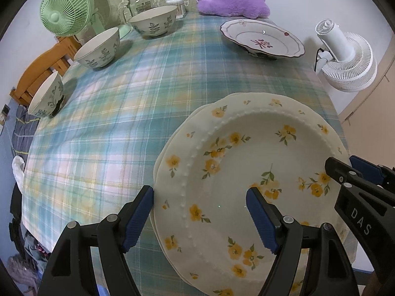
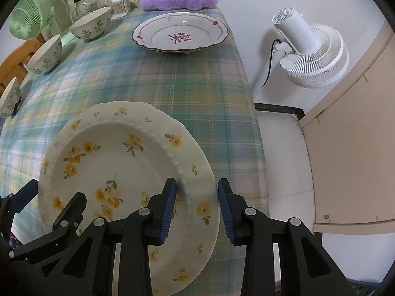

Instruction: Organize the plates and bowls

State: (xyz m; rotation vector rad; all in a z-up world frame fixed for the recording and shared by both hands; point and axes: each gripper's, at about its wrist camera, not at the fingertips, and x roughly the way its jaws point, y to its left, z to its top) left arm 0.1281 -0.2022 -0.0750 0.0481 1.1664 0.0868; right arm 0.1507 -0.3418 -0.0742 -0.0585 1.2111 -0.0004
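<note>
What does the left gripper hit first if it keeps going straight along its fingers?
Most likely the yellow-flowered plate. The left gripper points steeply down with its fingers straddling the plate's left rim, one outside it, one over the plate's well. The top plate sits on another like it; depth is hard to judge.

Soft, even indoor light; faint shadows under the leaf-patterned ceramic bowls [image 1: 98, 49]; strong fisheye bending and dark corners; slight blur.

White wall [image 2: 246, 12], wood chair [image 1: 42, 74] by plaid-cloth table [image 1: 148, 98].
</note>
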